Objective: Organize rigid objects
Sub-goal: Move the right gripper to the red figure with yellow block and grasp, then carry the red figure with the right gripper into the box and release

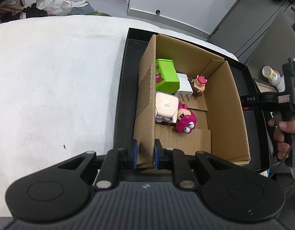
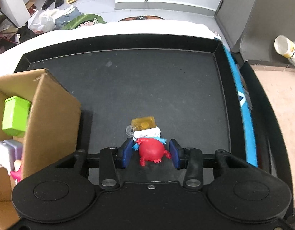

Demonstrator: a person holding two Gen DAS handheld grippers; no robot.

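A red round toy figure with blue limbs, a white collar and an amber mug on top lies on the black tray. My right gripper points down over it, its blue pads touching the figure's limbs on both sides. My left gripper is shut on the near left wall of the cardboard box. Inside the box lie a green box, a white charger, a white cube, a pink-haired figure and a small brown figure.
The box stands in the tray's left part on a white cloth. A person's hand holds the other gripper at the tray's right rim. A paper cup and a beige surface lie beyond the right rim. Bags and slippers litter the floor behind.
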